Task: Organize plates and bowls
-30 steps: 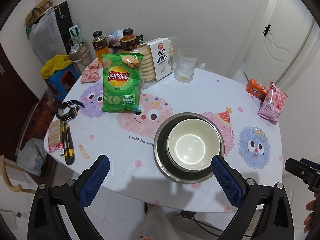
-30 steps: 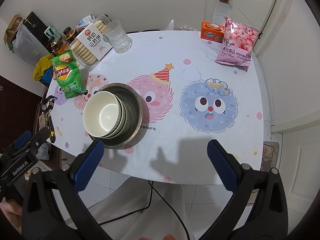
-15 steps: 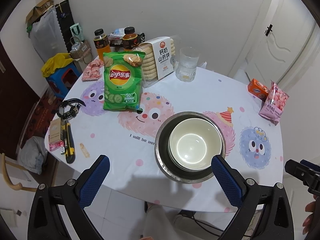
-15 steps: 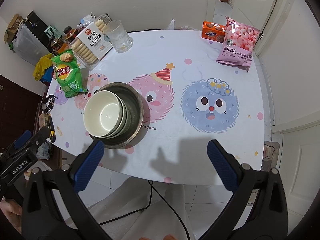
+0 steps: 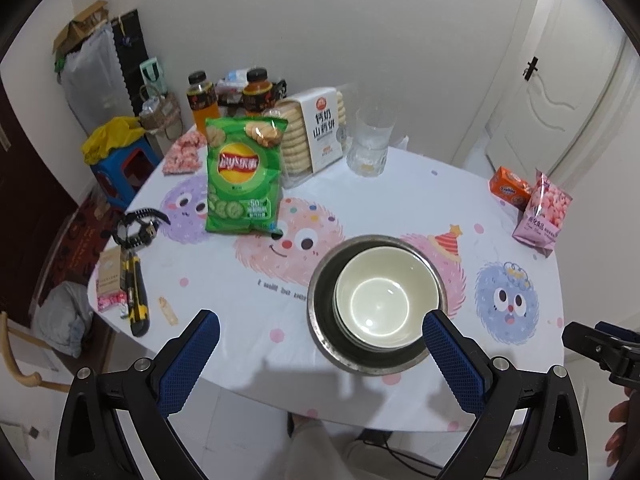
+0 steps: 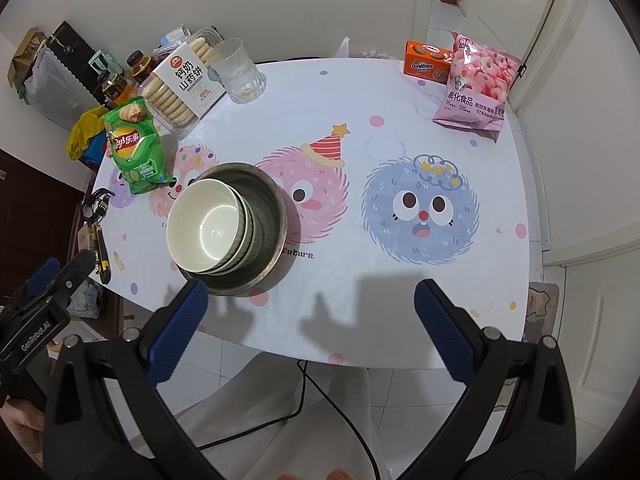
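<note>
A stack of pale ceramic bowls [image 5: 382, 300] [image 6: 210, 226] sits nested inside a wide steel bowl [image 5: 324, 332] [image 6: 272, 208] on the cartoon-printed table [image 5: 224, 272] [image 6: 360, 292]. My left gripper [image 5: 320, 332] hovers above the table's near edge, open, nothing between its blue pads; the steel bowl lies just ahead, toward its right finger. My right gripper [image 6: 308, 304] is open and empty too, over the near edge, with the steel bowl close to its left fingertip. No plates show in either view.
A green chip bag [image 5: 242, 178], biscuit box [image 5: 320, 130], glass [image 5: 370, 142] and two bottles [image 5: 204, 100] stand at the back. Pink snack bag [image 6: 476, 84] and orange box [image 6: 426, 64] lie far right. A utility knife [image 5: 136, 296] and watch [image 5: 138, 226] rest at the left edge.
Both views have drifted slightly; the left gripper has eased a little back and up from the bowls. Both grippers stay open and the bowls have not moved.
</note>
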`<state>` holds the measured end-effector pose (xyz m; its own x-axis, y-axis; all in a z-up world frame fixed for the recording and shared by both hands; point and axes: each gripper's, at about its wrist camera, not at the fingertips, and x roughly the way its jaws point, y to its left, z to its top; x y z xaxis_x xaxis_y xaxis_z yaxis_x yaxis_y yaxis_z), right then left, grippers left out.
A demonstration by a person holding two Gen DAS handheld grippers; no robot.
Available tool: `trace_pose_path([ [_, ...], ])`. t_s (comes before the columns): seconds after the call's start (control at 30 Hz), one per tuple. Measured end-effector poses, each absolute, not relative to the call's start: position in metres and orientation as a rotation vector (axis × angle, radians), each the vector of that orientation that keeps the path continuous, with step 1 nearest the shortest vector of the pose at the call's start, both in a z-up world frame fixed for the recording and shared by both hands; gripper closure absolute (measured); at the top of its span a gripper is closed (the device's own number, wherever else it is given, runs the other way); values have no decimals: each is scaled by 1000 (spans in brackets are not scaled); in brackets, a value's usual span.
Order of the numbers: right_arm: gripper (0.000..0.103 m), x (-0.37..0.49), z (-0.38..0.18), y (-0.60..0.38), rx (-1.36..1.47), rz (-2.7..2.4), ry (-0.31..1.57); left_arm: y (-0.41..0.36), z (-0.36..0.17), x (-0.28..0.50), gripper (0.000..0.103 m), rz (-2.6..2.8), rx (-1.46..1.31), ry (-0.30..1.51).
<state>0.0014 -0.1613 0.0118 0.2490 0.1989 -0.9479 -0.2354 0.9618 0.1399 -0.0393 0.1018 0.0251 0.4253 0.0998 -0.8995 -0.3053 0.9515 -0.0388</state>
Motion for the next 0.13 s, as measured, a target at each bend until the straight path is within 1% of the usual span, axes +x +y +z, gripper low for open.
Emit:
trace_pose_path([
  [0.13, 0, 1, 11, -162, -33, 297, 1285, 97, 27, -38, 0, 258, -183, 1104],
])
